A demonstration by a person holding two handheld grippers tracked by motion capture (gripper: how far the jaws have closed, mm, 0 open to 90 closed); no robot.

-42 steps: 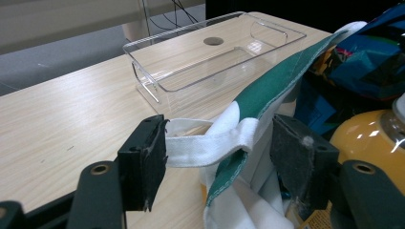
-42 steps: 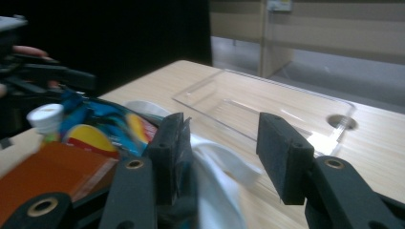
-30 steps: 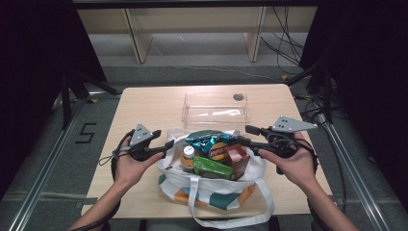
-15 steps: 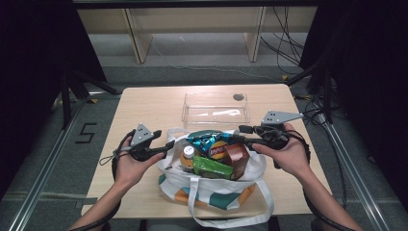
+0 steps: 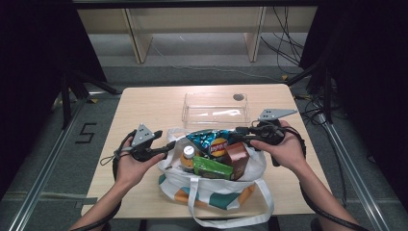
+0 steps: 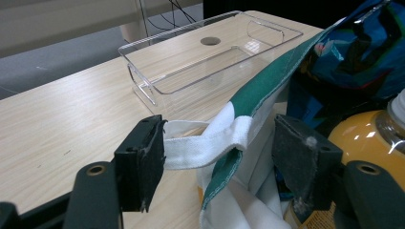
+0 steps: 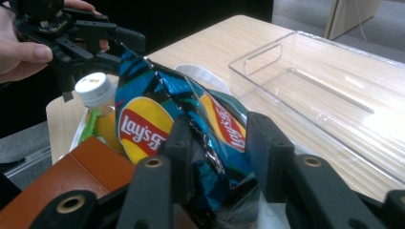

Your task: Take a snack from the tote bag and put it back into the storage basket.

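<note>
chip bag [image 7: 191,129] on top of full tote bag [image 5: 211,190], clear bin [image 5: 216,108] at its 12 o'clock. light, crinkly, slippery, crushable: pinch top seam gently. right gripper [image 7: 217,143] jaws just been closing, chip bag between, half open. left gripper [image 6: 219,157] jaws wide, tote rim between, unpinched.

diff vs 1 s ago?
The right gripper moved in toward the bag's middle, and its jaws have just been closing around the blue Lay's crisp bag, which sits between them. The left gripper stayed put, its open jaws astride the white-and-green tote bag's rim. The clear plastic tray is unchanged.
</note>
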